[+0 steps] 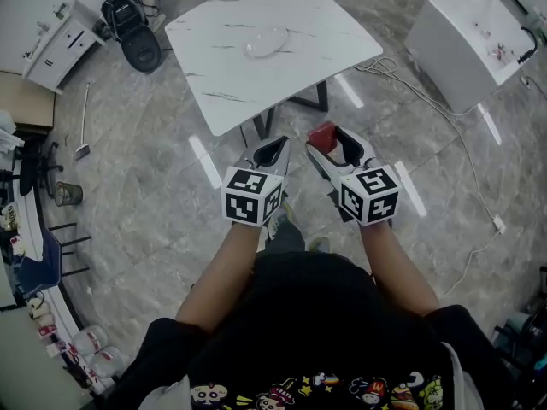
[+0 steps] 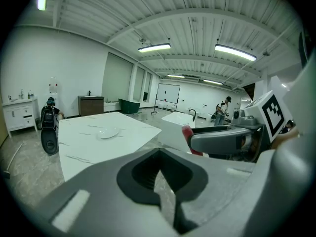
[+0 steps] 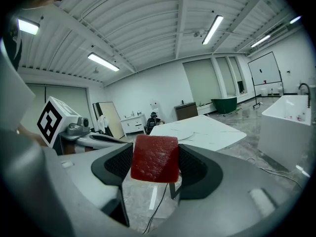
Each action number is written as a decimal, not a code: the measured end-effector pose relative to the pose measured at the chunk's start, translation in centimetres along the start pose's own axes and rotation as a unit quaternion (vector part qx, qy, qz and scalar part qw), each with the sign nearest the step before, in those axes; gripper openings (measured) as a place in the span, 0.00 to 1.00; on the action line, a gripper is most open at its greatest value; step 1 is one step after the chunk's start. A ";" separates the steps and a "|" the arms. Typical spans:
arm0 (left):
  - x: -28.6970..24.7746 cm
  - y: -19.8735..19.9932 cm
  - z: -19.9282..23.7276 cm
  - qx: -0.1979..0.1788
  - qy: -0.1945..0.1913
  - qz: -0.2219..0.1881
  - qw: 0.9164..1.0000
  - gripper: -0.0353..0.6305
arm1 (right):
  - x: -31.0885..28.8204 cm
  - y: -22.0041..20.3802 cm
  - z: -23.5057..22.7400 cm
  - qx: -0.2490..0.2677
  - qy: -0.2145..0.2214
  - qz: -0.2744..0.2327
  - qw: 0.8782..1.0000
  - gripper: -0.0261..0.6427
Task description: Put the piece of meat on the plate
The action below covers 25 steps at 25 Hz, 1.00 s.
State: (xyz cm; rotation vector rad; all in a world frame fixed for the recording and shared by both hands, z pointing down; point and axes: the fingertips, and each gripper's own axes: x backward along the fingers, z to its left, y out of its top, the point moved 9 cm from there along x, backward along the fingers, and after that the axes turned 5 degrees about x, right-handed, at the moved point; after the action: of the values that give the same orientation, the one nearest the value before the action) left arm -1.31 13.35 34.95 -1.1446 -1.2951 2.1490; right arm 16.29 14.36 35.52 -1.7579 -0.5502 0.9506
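A red slab of meat (image 3: 155, 158) sits clamped between the jaws of my right gripper (image 3: 155, 174); in the head view the meat (image 1: 321, 135) shows at the tip of that gripper (image 1: 332, 148), above the floor and short of the table. My left gripper (image 1: 272, 152) is held beside it, its jaws shut with nothing between them (image 2: 159, 189). A white plate (image 1: 267, 42) lies near the middle of the white marble table (image 1: 231, 75), ahead of both grippers. The plate (image 2: 108, 132) is also in the left gripper view, and the plate (image 3: 178, 132) shows far off past the meat.
A white bathtub (image 1: 468, 37) stands at the right with cables (image 1: 466, 156) trailing over the grey floor. A dark bag (image 1: 132, 28) and a white cabinet (image 1: 60, 45) are at the back left. Black table legs (image 1: 295, 105) show under the near edge.
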 end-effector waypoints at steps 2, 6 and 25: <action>-0.7 0.7 1.5 0.001 -0.006 0.002 1.000 0.05 | -1.6 0.6 -0.1 -0.002 -0.005 0.003 1.000 0.51; -2.0 2.3 4.3 0.001 -0.018 0.003 1.000 0.05 | -4.4 1.9 -0.3 -0.003 -0.014 0.007 1.000 0.51; -5.4 5.6 14.6 0.007 -0.063 0.008 0.998 0.05 | -14.8 5.0 0.0 -0.007 -0.051 0.025 0.998 0.51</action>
State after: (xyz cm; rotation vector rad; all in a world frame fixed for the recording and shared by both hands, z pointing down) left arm -9.31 -1.08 36.04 -1.0320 -1.3249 2.2709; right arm 7.33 1.55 36.01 -1.7505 -0.5806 1.0785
